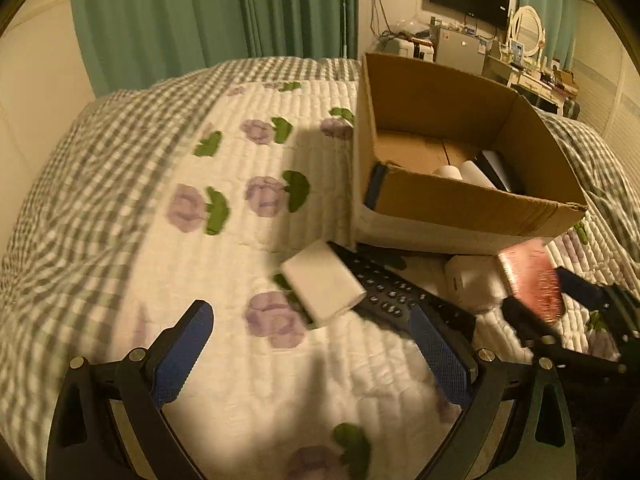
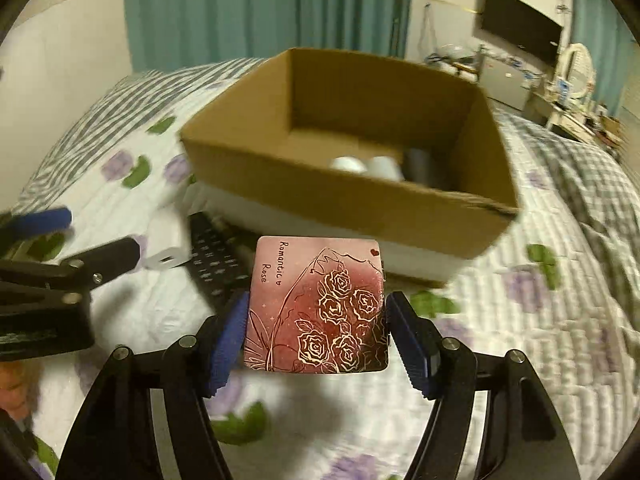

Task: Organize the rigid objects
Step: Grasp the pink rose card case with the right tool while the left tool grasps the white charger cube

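Right wrist: my right tool (image 2: 316,332) pinches a tin (image 2: 318,306) reading "Romantic Rose"; items in the cardboard box (image 2: 420,208) blur. Left tool (image 1: 316,356) spread.

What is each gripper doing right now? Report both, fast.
Left gripper: open, holding nothing, above the quilt.
Right gripper: shut on the pink Romantic Rose case, in front of the cardboard box.
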`<state>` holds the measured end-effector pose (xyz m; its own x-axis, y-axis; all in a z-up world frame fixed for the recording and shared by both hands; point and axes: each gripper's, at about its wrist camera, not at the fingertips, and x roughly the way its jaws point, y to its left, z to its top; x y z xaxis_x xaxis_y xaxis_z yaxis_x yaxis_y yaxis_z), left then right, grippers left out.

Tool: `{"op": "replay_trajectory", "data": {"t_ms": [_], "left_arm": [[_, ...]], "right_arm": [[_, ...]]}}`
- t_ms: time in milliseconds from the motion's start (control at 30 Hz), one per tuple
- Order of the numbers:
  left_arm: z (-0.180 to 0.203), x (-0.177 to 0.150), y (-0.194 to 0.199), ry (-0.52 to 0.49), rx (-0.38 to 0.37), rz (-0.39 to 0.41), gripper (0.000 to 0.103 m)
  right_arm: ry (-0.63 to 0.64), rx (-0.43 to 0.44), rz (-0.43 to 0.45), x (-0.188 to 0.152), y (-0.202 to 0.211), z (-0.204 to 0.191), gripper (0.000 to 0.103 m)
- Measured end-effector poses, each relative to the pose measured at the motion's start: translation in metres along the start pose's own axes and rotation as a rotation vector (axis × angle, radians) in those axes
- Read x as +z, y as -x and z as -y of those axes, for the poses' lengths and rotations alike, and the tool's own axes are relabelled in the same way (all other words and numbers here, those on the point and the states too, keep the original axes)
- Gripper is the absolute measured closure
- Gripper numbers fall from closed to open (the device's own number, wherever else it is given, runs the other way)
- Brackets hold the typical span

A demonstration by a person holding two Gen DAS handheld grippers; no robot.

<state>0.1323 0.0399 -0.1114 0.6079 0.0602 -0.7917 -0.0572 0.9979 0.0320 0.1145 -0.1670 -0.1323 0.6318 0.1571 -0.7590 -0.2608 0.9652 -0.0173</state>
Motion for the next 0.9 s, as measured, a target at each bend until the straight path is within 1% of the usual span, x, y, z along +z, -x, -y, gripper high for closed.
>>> {"op": "replay_trajectory", "data": {"t_ms": [133,167,200,267,333,400,467,500,533,700,900], "left_arm": [[0.009,0.002,-0.021,-0.005,0.002,-0.023,0.004],[0.01,0.002,-0.027,-0.001,0.008,-0.033,0.009],[0.009,0.002,-0.031,0.007,0.012,-0.039,0.018],[0.006,0.003,-0.043,0.042,0.017,-0.066,0.025],[0.002,0.003,-0.051,0.07,0.007,-0.083,0.027],[-0.001,0.003,-0.057,0.086,0.014,-0.082,0.035],[-0.002,0.004,-0.059,0.097,-0.003,-0.079,0.038],[-0.003,0.004,-0.059,0.101,-0.018,-0.078,0.045],[-0.004,0.004,-0.058,0.106,-0.028,-0.078,0.048],[-0.002,0.001,-0.052,0.102,-0.036,-0.079,0.051],[0.002,-0.005,-0.031,0.097,-0.048,-0.057,0.054]], "right_arm": [[-0.068,-0.011,-0.02,0.0,-0.006,0.021,0.034],[-0.075,-0.012,-0.024,-0.002,-0.008,0.022,0.034],[-0.076,-0.013,-0.027,-0.001,-0.01,0.023,0.034],[-0.072,-0.009,-0.029,-0.001,-0.012,0.023,0.034],[-0.065,-0.005,-0.034,-0.002,-0.016,0.02,0.034],[-0.06,-0.004,-0.038,-0.003,-0.019,0.018,0.034],[-0.058,-0.005,-0.045,-0.005,-0.021,0.017,0.034],[-0.058,-0.003,-0.048,-0.005,-0.022,0.017,0.034],[-0.059,-0.002,-0.049,-0.005,-0.023,0.017,0.034],[-0.052,-0.004,-0.043,-0.005,-0.022,0.014,0.034],[-0.06,-0.01,-0.022,-0.005,-0.012,0.015,0.034]]}}
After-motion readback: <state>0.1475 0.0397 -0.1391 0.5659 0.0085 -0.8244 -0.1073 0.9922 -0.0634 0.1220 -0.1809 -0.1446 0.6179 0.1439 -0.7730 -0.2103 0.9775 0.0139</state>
